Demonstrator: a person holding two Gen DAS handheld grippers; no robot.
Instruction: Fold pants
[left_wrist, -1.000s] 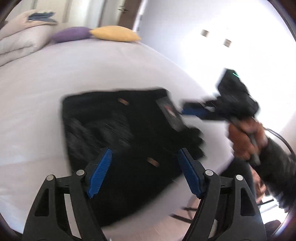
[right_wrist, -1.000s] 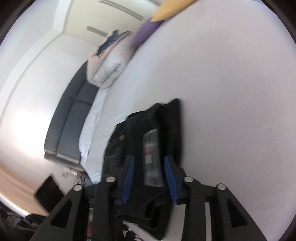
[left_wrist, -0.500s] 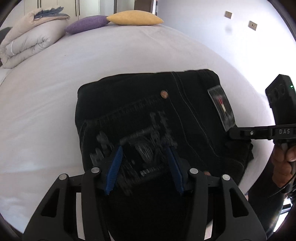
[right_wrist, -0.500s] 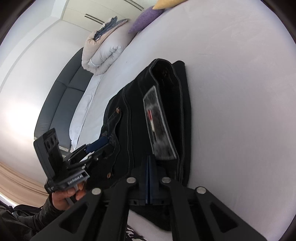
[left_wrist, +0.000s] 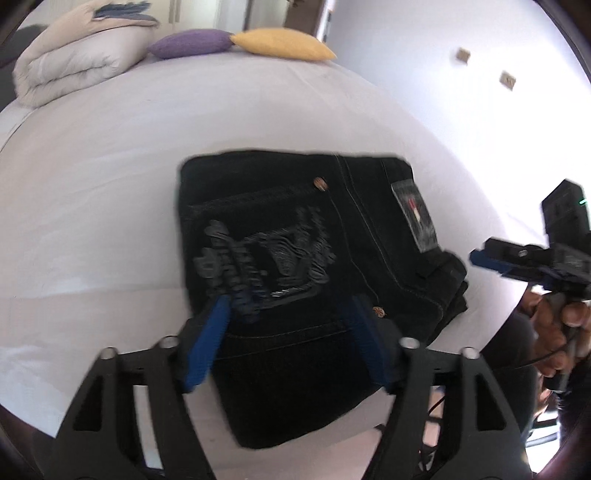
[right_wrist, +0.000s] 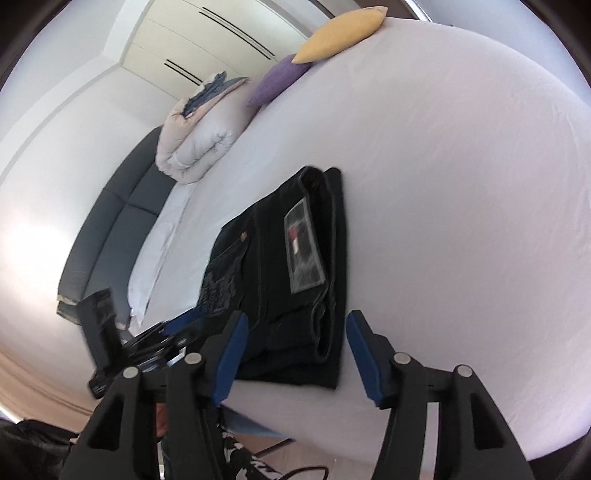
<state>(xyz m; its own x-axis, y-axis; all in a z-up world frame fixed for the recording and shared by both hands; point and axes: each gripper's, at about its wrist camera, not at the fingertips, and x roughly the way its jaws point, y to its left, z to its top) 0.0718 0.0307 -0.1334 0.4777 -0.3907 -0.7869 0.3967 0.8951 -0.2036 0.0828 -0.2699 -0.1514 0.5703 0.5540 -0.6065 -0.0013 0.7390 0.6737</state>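
Black pants (left_wrist: 295, 266) lie as a compact folded stack on the white bed (left_wrist: 110, 166), near its front edge — rear pocket with grey embroidery facing up, paper label (left_wrist: 413, 214) along the waistband side.

Left gripper (left_wrist: 288, 347): jaws spread wide, nothing between the blue pads, poised above the near portion of the stack. The pants lie straight ahead of and below it; whether a fingertip touches cloth cannot be told, the view is blurred there.

Right gripper (right_wrist: 291, 350): jaws also apart and empty, just off the stack's near corner where the layered edges show. From the left wrist view it sits out past the waistband side, clear of the fabric.

Key relation — in the right wrist view the stack runs lengthways away from that gripper, so its long axis roughly lines up with the right fingers, with the label (right_wrist: 303, 247) running along the same line. The left gripper looks across the stack rather than along it and is the nearer one, sitting over the pants; the right stands at the end.

Judgement: the fold looks essentially complete. Anything left is likely a tidy of the thick layered corner, which lies closest to the right gripper.

Folded duvet (left_wrist: 74, 62), purple pillow (left_wrist: 192, 44) and yellow pillow (left_wrist: 284, 44) sit well apart at the far end.
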